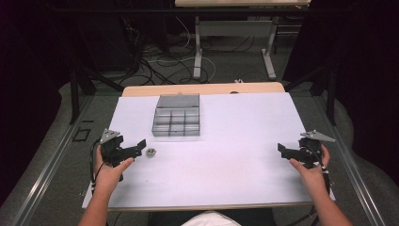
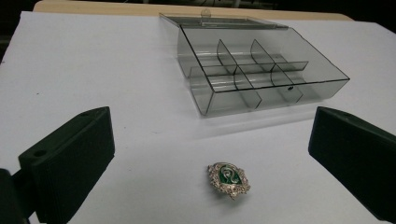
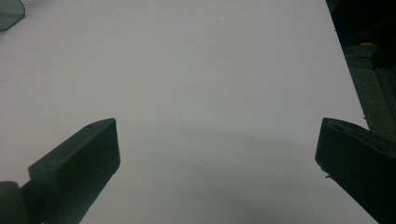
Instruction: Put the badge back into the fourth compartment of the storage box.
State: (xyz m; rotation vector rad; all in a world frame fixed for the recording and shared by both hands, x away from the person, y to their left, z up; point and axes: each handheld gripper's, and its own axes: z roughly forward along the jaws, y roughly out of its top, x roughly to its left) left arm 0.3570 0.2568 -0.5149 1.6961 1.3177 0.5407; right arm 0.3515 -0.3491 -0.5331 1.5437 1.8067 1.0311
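Note:
A small silver brooch with a green centre (image 2: 228, 179) lies flat on the white table sheet (image 1: 235, 141); from above the brooch (image 1: 150, 152) is a small grey spot. My left gripper (image 1: 139, 147) is open just left of it, and in the left gripper view the brooch rests between and slightly ahead of the wide-apart jaws (image 2: 212, 158). Beyond it stands a clear grey compartment box (image 2: 254, 74), lid open, its cells looking empty; from above the box (image 1: 177, 121) is at the centre back. My right gripper (image 1: 283, 150) hangs open over bare sheet at the right (image 3: 217, 161).
The sheet's right edge (image 3: 348, 79) lies close to my right gripper, with dark floor and rails beyond. A corner of the box (image 3: 10, 14) peeks in at the far left of the right gripper view. Wide bare sheet lies between the two hands.

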